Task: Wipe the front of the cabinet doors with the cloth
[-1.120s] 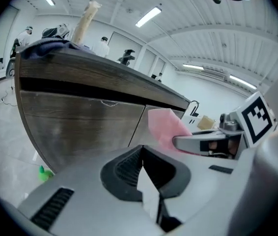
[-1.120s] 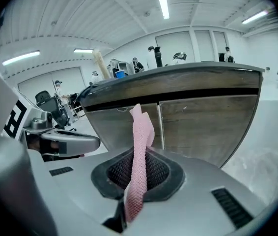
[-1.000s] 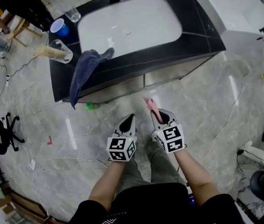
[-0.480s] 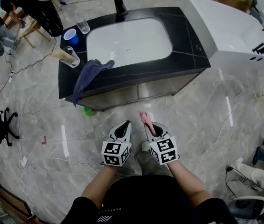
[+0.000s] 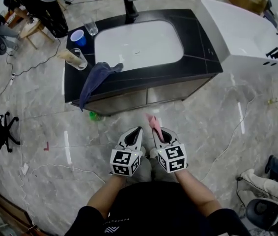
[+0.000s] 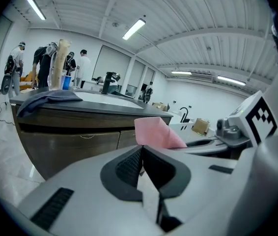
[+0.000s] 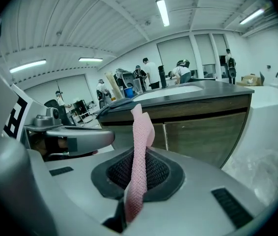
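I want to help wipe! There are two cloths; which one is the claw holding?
The pink cloth, pinched in the right claw. The dark blue cloth just hangs over the counter edge, with no claw near it.

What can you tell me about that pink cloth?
The pink cloth is small and thin, with a bumpy woven look. The right tongs are shut on it, and nothing else touches it. It sticks up from them as a narrow folded strip, its top flopping over a little. It is held in the air, apart from the cabinet doors.
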`<state>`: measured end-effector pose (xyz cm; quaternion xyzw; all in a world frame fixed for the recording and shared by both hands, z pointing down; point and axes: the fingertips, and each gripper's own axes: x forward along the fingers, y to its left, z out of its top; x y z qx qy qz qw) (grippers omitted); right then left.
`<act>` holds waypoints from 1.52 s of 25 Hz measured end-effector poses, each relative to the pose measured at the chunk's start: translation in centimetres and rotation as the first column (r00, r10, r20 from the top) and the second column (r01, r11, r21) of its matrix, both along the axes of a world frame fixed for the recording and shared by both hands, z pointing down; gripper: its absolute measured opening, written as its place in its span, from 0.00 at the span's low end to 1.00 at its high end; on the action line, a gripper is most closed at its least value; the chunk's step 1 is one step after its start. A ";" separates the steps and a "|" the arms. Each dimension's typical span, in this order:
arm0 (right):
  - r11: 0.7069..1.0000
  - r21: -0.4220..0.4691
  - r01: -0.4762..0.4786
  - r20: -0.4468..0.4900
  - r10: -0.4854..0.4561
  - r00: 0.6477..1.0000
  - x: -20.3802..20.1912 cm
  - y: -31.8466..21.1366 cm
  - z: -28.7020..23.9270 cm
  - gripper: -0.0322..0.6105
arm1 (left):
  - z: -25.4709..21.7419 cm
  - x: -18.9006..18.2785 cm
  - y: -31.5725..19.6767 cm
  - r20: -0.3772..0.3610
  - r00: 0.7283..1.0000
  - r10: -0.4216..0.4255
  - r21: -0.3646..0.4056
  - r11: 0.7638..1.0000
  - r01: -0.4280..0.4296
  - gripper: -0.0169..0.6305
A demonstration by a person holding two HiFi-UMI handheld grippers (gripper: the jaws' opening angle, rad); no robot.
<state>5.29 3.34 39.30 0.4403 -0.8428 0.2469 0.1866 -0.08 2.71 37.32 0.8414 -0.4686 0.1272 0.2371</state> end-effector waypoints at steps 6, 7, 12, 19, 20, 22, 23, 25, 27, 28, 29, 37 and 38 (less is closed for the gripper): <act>1.000 -0.027 -0.008 -0.031 0.007 0.999 -0.6 0.3 0.9 0.11 | 0.8 -0.6 0.1 -0.024 0.999 0.024 -0.013 1.000 -0.024 0.04; 1.000 -0.028 -0.008 -0.032 0.007 0.999 -1.0 0.2 1.0 0.11 | 0.9 -1.0 0.0 -0.023 0.999 0.030 -0.014 0.999 -0.031 0.04; 1.000 -0.024 -0.002 -0.041 0.001 0.999 -3.0 -0.4 1.5 0.11 | 1.6 -2.7 -0.5 -0.035 0.999 0.041 -0.015 0.999 -0.041 0.04; 1.000 0.010 -0.010 -0.040 0.010 0.999 -3.4 -2.9 2.2 0.11 | 3.0 -3.8 -1.4 -0.024 0.999 0.037 -0.022 0.999 -0.037 0.04; 1.000 0.015 -0.002 -0.040 0.003 0.999 -3.3 -3.2 2.3 0.11 | 3.2 -3.7 -1.5 -0.019 0.999 0.034 -0.023 0.999 -0.035 0.04; 1.000 0.025 0.015 -0.045 -0.014 0.999 -3.0 -4.0 2.7 0.11 | 3.7 -3.2 -1.8 -0.008 1.000 0.029 -0.027 0.999 -0.029 0.04; 0.999 0.031 0.025 -0.047 -0.024 0.999 -2.8 -4.5 2.9 0.11 | 4.1 -3.0 -2.0 -0.001 1.000 0.024 -0.030 0.999 -0.024 0.04; 0.998 0.040 0.047 -0.047 -0.045 0.998 -2.6 -5.4 3.5 0.11 | 4.9 -2.7 -2.3 0.011 1.000 0.009 -0.040 0.999 -0.008 0.04; 0.997 0.045 0.068 -0.046 -0.066 0.997 -2.0 -6.3 4.1 0.11 | 5.7 -2.1 -2.6 0.013 1.000 -0.014 -0.058 0.998 0.015 0.04; 0.996 0.045 0.079 -0.047 -0.077 0.996 -1.7 -6.7 4.5 0.11 | 6.1 -1.6 -2.7 0.013 1.000 -0.023 -0.067 0.997 0.024 0.04; 0.995 0.044 0.090 -0.048 -0.088 0.995 -1.2 -7.2 4.9 0.11 | 6.4 -1.0 -2.8 0.015 0.999 -0.029 -0.074 0.997 0.030 0.04; 0.988 0.025 0.150 -0.053 -0.148 0.988 2.2 -10.9 7.7 0.11 | 7.8 2.7 -4.6 0.024 0.996 -0.088 -0.078 0.993 0.090 0.04; 0.988 0.024 0.151 -0.049 -0.150 0.988 2.4 -11.4 8.0 0.11 | 8.0 3.0 -5.0 0.026 0.995 -0.097 -0.075 0.992 0.099 0.04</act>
